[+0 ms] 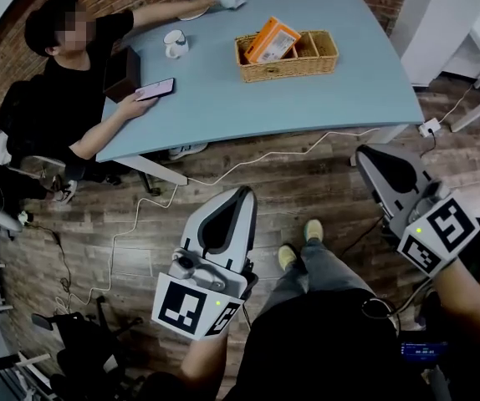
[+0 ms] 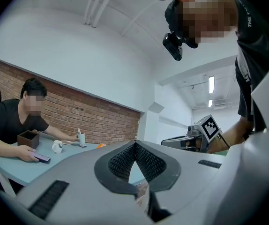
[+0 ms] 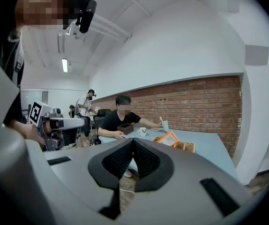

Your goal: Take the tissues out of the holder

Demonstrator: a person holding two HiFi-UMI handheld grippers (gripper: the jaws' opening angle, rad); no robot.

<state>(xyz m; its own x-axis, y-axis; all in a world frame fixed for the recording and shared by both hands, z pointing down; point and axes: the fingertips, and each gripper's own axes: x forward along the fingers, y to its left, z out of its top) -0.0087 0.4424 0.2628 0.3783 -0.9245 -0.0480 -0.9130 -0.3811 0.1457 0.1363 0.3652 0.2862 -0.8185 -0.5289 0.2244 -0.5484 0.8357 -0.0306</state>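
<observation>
Both grippers are held low over the wooden floor (image 1: pixel 140 224), apart from each other, with the wearer's shoes (image 1: pixel 311 230) between them. The left gripper (image 1: pixel 245 193) is clenched, its pads meeting with nothing between them. The right gripper (image 1: pixel 364 154) is likewise clamped together and empty. Ahead of both tips a white cable (image 1: pixel 248 161) trails across the boards, and beyond it stands the pale blue table (image 1: pixel 324 98). On the table, ahead of the gap between the two grippers and well apart from both, sits the wicker basket (image 1: pixel 324 63). The orange tissue pack (image 1: pixel 272 40) is propped tilted in its left compartment. Further left, beyond the left gripper, are a white mug (image 1: pixel 174 44), a brown box (image 1: pixel 123 72) and a phone (image 1: pixel 155 88) in the hand of a seated person (image 1: pixel 64 90).
</observation>
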